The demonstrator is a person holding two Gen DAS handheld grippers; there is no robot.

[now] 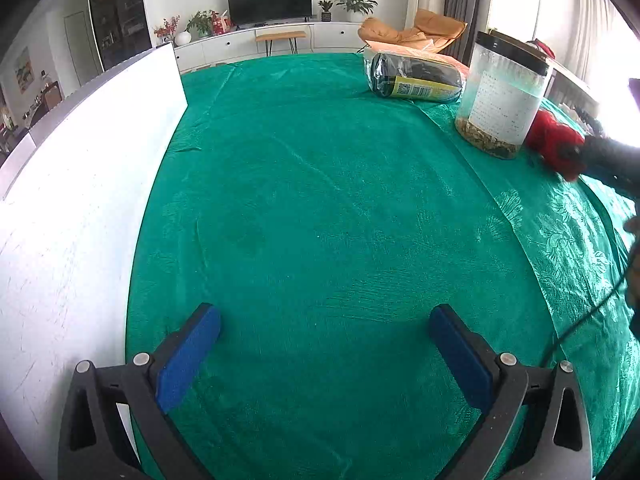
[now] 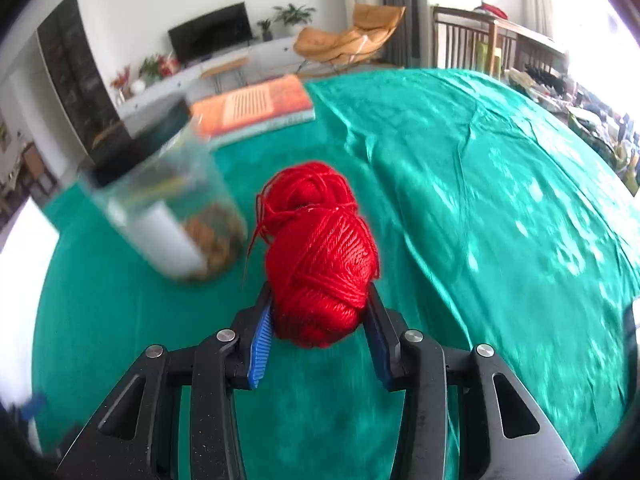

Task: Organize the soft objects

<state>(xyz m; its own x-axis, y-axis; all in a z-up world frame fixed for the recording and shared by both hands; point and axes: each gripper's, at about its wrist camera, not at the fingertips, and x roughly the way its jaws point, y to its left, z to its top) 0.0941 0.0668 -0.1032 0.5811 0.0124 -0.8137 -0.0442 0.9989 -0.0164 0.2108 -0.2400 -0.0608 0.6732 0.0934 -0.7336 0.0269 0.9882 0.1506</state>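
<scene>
A red ball of yarn [image 2: 320,256] is clamped between the blue pads of my right gripper [image 2: 318,300], held above the green tablecloth [image 2: 480,200]; a loose strand hangs at its left. In the left wrist view the same yarn [image 1: 554,144] shows at the far right with the right gripper's dark body on it. My left gripper [image 1: 324,316] is open and empty, low over the green cloth [image 1: 320,200] near the front.
A clear jar with a black lid [image 1: 502,96] stands beside the yarn, also blurred in the right wrist view [image 2: 168,204]. A dark wrapped package [image 1: 416,76] and an orange book [image 2: 252,106] lie behind. A white box wall [image 1: 80,184] runs along the left.
</scene>
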